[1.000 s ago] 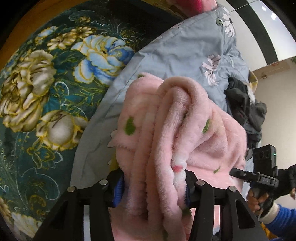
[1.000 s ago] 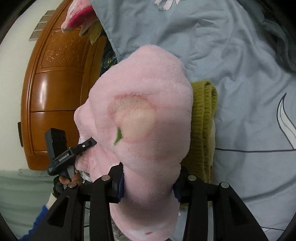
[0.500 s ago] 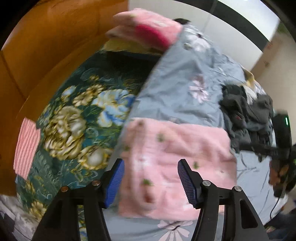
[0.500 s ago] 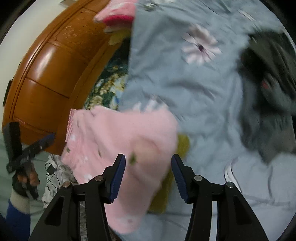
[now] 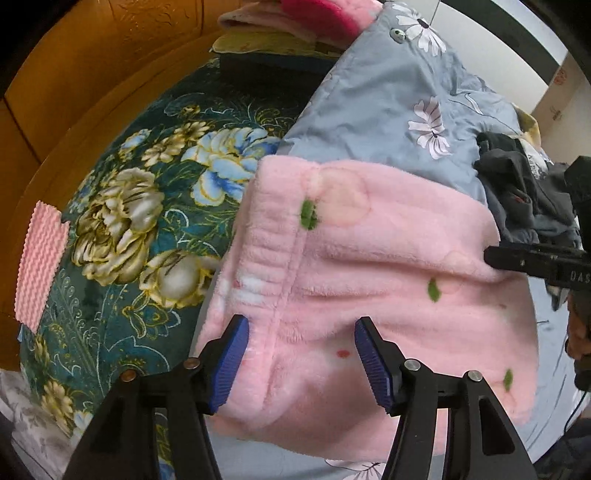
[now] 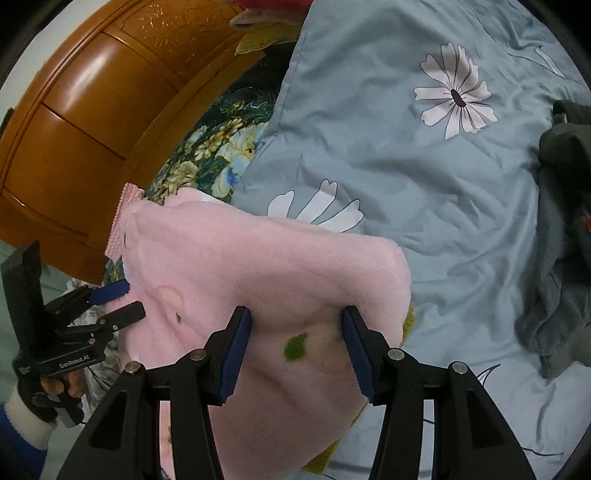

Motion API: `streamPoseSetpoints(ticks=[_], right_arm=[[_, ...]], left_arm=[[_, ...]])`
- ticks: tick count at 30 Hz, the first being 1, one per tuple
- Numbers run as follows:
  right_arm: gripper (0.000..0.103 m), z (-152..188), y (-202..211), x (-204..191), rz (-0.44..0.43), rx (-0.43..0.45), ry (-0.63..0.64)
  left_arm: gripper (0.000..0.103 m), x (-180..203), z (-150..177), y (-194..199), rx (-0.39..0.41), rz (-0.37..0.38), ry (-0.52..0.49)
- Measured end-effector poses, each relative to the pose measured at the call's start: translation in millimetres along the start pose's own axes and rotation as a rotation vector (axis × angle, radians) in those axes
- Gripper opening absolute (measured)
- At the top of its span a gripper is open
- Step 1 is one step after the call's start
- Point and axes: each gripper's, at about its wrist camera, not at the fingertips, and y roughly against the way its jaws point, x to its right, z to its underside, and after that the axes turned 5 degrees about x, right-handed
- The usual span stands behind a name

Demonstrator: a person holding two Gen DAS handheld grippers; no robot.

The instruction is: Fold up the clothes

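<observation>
Two claws hung over the bed, both with jaws apart and nothing pinched. The left claw (image 5: 299, 354) stood over the near edge of the pink fleece (image 5: 369, 280), its blue pads clear of the cloth on either side. The right claw (image 6: 295, 339) straddled a raised hump at the other end of the same garment, pads at the fabric's flanks but not pressing as far as could be told.

The fleece lay folded into a rough rectangle on the grey quilt (image 6: 406, 147), just beside the green floral blanket (image 5: 129, 221), with a yellow knit (image 6: 408, 321) peeking from under it. A dark clothes heap (image 5: 524, 195) sat near on the quilt, and a stack of folded items (image 5: 295, 22) rested by the wooden headboard (image 6: 92, 129).

The fleece looked thick, soft and light; it would likely slump and spring open rather than hold a crease, yet its plush nap should grip well between ribbed pads. Best hold was probably the ribbed waistband edge or a corner, taking all layers together so the fold did not slide apart.
</observation>
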Motion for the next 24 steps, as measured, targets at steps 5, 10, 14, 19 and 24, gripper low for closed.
streamPoseSetpoints(ticks=[5, 10, 14, 19, 24], right_arm=[[0.053, 5, 30, -6, 0.008, 0.026, 0.014], [0.053, 32, 59, -24, 0.016, 0.037, 0.031], [0.055, 72, 68, -40, 0.031, -0.007, 0.056], [0.064, 114, 74, -54, 0.049, -0.043, 0.059], [0.083, 139, 83, -67, 0.07, -0.046, 0.099]], left_arm=[[0.064, 7, -5, 30, 0.046, 0.017, 0.049], [0.074, 27, 13, 63, 0.092, 0.015, 0.134], [0.08, 46, 45, 74, 0.091, 0.054, 0.211], [0.103, 59, 89, 92, 0.157, 0.006, 0.291], [0.103, 69, 110, 112, 0.204, -0.053, 0.276]])
